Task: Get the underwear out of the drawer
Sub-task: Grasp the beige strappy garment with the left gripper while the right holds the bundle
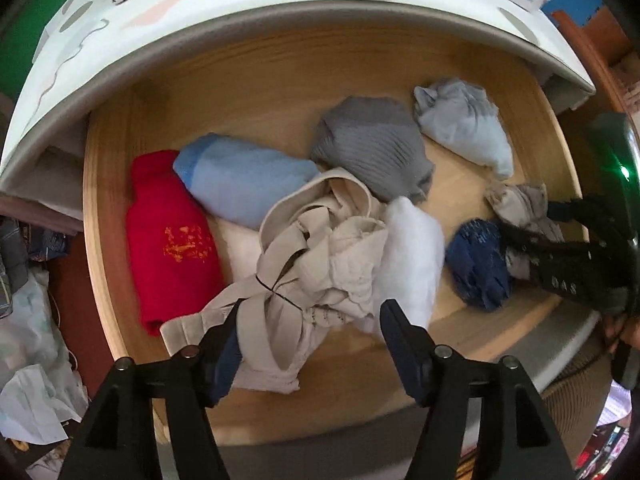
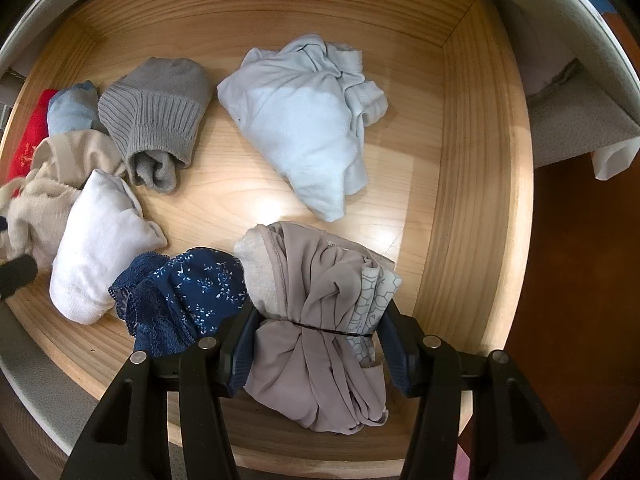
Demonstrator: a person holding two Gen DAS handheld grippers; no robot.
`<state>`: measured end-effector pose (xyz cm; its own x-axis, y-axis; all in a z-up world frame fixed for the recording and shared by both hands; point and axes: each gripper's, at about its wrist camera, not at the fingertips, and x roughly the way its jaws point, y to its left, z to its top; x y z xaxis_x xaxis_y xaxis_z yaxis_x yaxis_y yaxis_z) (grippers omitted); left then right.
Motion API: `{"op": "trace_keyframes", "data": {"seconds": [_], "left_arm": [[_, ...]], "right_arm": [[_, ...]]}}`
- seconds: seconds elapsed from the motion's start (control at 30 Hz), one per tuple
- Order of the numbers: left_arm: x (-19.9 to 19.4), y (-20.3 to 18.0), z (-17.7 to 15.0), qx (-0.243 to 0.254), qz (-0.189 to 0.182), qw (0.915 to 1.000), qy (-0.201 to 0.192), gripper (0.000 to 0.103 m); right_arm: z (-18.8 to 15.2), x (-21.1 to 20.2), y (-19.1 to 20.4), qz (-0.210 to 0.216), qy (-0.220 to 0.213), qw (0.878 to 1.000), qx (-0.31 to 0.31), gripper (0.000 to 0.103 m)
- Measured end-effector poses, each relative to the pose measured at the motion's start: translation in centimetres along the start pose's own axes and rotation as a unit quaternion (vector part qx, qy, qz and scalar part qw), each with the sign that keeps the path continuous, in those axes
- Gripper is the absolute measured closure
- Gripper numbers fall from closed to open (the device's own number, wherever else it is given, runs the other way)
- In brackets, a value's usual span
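The wooden drawer (image 1: pixel 280 80) stands pulled out, with clothes lying loose on its floor. A crumpled beige bra (image 1: pixel 320 248) lies at the front. My left gripper (image 1: pixel 313 312) hangs over it, open, with the straps between the fingers and the right finger clear of the cloth. A taupe underwear bundle (image 2: pixel 320 312), tied with a thin black band, sits near the right wall. My right gripper (image 2: pixel 319 340) is shut on it, both pads pressed into its sides. Navy lace underwear (image 2: pixel 180 300) lies just left of that bundle.
Rolled socks fill the left and middle: red (image 1: pixel 172 236), blue (image 1: pixel 240 180), grey (image 2: pixel 156 112) and white (image 2: pixel 96 240). A pale blue garment (image 2: pixel 304 120) lies at the back right. The drawer's right wall (image 2: pixel 472 160) stands close to my right gripper. A white cabinet top (image 1: pixel 240 8) overhangs the back.
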<state>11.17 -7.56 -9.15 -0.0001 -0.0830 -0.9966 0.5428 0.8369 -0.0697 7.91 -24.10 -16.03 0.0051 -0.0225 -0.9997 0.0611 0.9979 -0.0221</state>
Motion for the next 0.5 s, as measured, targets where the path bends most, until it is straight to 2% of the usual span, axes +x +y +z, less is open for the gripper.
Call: {"op": "trace_keyframes", "data": {"seconds": [0.07,0.2,0.33,0.5], "left_arm": [[0.1,0.2,0.4,-0.004,-0.002,1.0000,-0.001,0.035],[-0.9,1.1,0.1,-0.011,-0.040,0.9991,0.005,0.035],[-2.3,1.7,0.1,0.001,-0.031,0.9995,-0.005,0.035],[-2.1,1.7,1.0,0.005,-0.029,0.9995,0.005,0.035]], "right_arm": [[0.0,0.0,0.0,0.000,0.000,1.000,0.000,0.052],[0.1,-0.2,0.2,-0.001,0.000,1.000,-0.001,0.052],[0.1,-0.4,0.5,-0.001,0.000,1.000,-0.001,0.051],[0.2,-0.5,0.5,0.000,0.000,1.000,0.000,0.051]]}}
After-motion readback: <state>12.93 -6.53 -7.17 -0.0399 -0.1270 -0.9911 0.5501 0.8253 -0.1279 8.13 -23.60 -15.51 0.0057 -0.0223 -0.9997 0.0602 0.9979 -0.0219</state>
